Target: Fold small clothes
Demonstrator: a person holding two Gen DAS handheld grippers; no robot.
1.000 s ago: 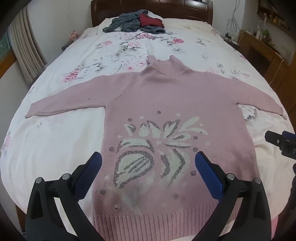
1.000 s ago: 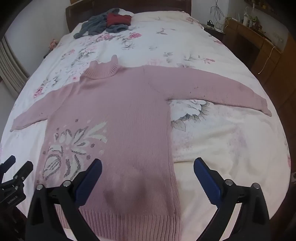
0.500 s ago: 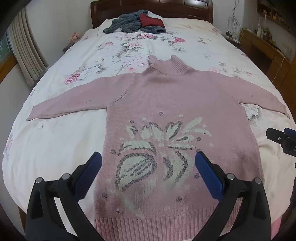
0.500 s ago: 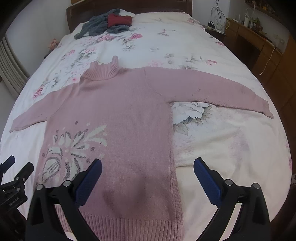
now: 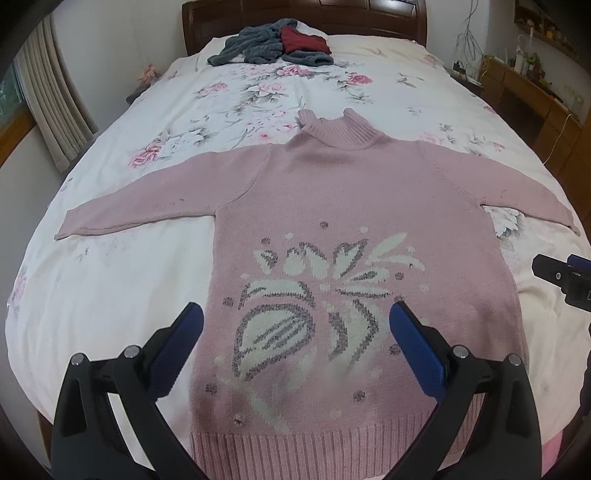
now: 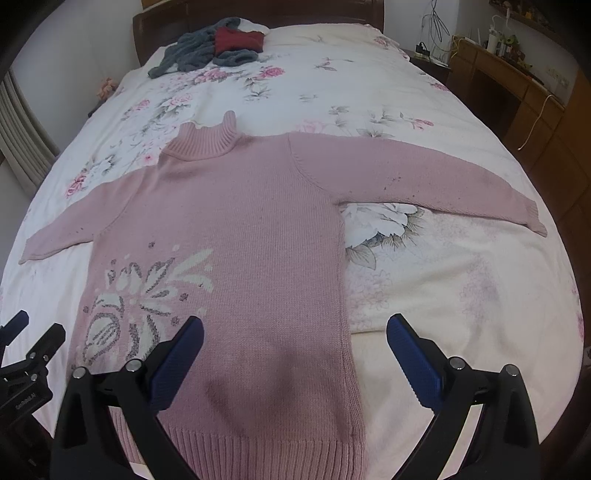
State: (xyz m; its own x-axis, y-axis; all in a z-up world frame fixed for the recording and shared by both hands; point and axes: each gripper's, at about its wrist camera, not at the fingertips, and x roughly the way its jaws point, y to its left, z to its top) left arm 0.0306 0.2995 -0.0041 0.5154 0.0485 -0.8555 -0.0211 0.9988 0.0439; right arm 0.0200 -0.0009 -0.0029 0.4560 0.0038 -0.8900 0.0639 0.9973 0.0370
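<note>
Floral bedding covers the bed (image 5: 110, 280) that fills both of my views, with a dark wooden headboard (image 5: 303, 14) at the far end and a wooden dresser (image 6: 517, 88) along the right wall. Curtains (image 5: 51, 107) hang at the left. Near the headboard I see a heap of grey and dark red clothes (image 5: 273, 46), well apart from the work.

Spread flat on the near half of the bed lies the pink sweater (image 5: 351, 206), front up, turtleneck collar pointing toward the headboard and both sleeves stretched straight out to the sides. A white and grey leaf pattern (image 5: 314, 295) sits on the lower front, closer to my left side. The ribbed hem lies nearest to me at the foot edge.

My left gripper (image 5: 295, 328) hovers above the patterned lower front, jaws spread wide and holding nothing. My right gripper (image 6: 295, 332) hangs over the sweater's lower right side seam, jaws likewise wide apart and empty, one blue pad over the knit and the other over the bare bedding.
</note>
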